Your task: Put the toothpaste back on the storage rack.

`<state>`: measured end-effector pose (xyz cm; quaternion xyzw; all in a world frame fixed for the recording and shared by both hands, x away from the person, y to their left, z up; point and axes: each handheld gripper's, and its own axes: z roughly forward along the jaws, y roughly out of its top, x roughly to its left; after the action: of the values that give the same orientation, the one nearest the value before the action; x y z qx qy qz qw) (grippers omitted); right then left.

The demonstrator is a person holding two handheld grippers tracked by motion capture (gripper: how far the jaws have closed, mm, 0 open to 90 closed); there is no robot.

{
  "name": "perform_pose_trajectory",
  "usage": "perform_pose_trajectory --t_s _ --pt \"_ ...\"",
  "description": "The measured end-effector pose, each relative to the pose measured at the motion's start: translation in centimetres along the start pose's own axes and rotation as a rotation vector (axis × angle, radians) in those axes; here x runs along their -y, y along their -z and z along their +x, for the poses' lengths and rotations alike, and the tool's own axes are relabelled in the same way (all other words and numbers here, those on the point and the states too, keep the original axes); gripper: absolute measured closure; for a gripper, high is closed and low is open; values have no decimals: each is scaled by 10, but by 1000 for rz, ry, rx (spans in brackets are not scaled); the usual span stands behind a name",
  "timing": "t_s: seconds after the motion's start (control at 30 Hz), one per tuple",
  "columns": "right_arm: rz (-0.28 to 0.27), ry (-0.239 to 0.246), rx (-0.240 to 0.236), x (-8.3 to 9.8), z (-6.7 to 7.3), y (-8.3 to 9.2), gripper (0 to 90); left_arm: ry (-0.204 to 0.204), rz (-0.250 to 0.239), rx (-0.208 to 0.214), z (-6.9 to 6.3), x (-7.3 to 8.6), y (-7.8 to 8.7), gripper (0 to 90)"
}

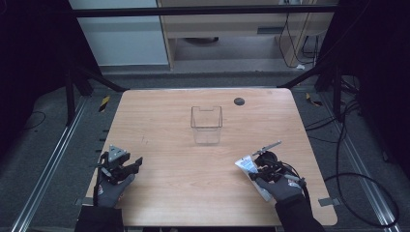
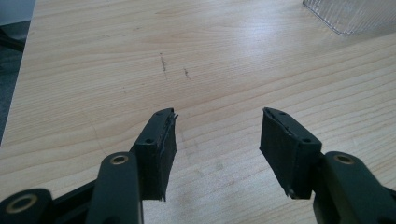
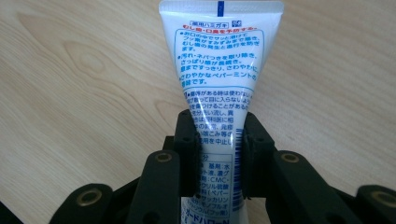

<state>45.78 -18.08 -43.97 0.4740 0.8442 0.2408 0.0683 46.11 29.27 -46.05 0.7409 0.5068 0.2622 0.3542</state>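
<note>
A white toothpaste tube point(image 3: 219, 70) with blue and red print lies lengthwise between the jaws of my right gripper point(image 3: 218, 140), whose pads press on its sides; its flat crimped end points away from me. In the high view the tube point(image 1: 247, 166) sticks out toward the table's middle from the right gripper point(image 1: 263, 175), held in a gloved hand near the front right. A clear plastic box point(image 1: 206, 124) stands upright at the table's centre. My left gripper point(image 1: 131, 169) rests at the front left; in its own view the left gripper point(image 2: 217, 140) stands open over bare wood.
The wooden table point(image 1: 169, 145) has a small dark round disc point(image 1: 239, 101) near its far edge. A corner of the clear box point(image 2: 355, 16) appears at the top right of the left gripper view. Cables and metal frame rails run along the floor on both sides.
</note>
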Motion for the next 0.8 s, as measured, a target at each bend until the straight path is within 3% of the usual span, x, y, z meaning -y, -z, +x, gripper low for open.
perform_pose_trajectory --t_s 0.17,0.43,0.6,0.8 --pt "-105 -3 -33 -4 1 11 729 -2 0 -1 0 0 0 446" --pt "-285 12 -48 -16 0 27 731 -4 1 -4 -1 0 0 446" --pt "-398 -1 -49 -30 0 38 732 0 -3 -7 -1 0 0 446" --pt "-560 -58 -42 -48 -4 47 731 -2 2 -4 -1 1 0 445"
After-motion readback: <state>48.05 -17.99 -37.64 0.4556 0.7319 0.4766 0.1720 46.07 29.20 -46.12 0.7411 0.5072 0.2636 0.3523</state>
